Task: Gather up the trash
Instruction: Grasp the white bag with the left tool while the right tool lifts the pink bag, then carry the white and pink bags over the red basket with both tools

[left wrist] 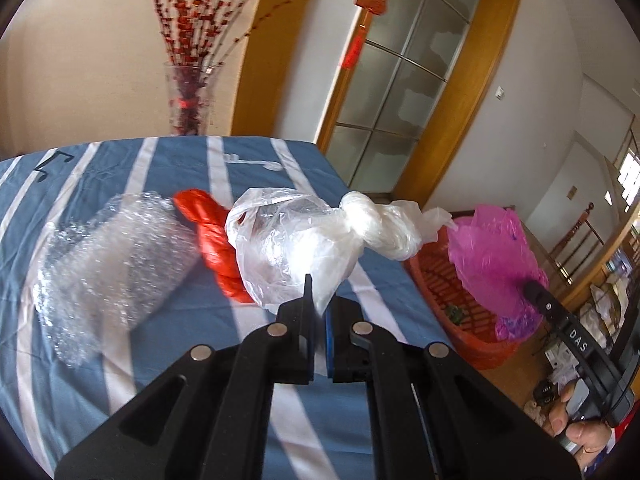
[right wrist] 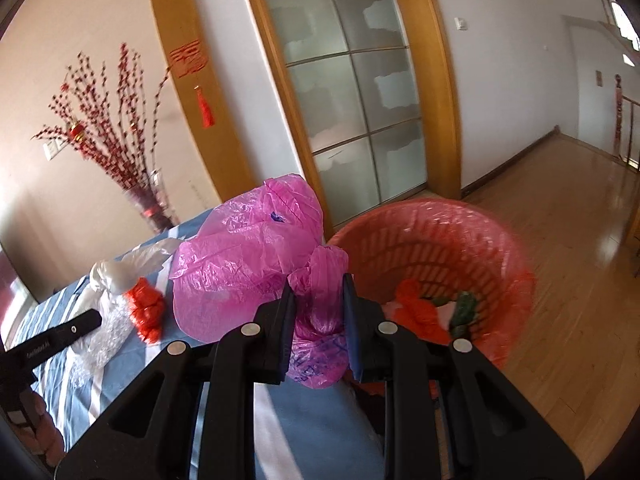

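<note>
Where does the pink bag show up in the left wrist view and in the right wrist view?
Left wrist view: pink bag at the right, over the red basket, held by the right gripper.
Right wrist view: pink bag at centre, pinched in that gripper, left of the basket.
Shared landmark: the vase of red branches behind the table.

A table under a blue cloth with white stripes (left wrist: 168,160) bears bubble wrap (left wrist: 108,264) at the left; just beside it a twisted red bag (left wrist: 212,240); a knotted white bag (left wrist: 384,224) near the right edge; a glass vase (left wrist: 188,100) stands behind.
</note>
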Action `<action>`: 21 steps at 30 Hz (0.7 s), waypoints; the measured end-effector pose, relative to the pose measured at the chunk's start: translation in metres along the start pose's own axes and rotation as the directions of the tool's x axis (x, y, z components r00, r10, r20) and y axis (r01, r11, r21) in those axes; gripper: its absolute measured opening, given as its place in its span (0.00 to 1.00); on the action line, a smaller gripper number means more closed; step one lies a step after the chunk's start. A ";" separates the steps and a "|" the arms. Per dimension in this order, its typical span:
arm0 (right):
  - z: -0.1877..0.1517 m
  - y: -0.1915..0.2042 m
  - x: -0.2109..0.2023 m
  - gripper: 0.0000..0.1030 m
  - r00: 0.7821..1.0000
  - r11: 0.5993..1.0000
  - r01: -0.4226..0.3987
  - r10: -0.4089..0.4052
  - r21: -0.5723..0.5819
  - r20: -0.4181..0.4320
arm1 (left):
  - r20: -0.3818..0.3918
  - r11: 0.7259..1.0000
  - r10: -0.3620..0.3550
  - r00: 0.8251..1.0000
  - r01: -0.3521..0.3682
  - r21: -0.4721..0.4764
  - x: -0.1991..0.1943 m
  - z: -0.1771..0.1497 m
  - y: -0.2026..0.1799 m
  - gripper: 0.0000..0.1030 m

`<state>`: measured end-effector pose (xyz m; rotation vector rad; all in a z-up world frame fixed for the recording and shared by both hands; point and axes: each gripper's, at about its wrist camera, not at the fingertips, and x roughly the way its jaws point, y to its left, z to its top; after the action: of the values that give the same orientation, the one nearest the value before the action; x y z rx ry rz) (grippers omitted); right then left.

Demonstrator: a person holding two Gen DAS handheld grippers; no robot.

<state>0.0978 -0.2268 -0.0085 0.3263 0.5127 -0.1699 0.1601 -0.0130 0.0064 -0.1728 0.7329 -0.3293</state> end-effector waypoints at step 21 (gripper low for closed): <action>0.007 -0.075 -0.004 0.22 0.989 0.982 0.125 -0.135 0.144 0.059 | -0.075 0.991 -0.102 0.992 0.108 0.078 0.051 0.000 -0.074 0.05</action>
<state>0.0800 -0.2987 -0.0203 0.4230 0.4548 -0.3441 0.1783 -0.1000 -0.0059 -0.1222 0.7810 -0.4672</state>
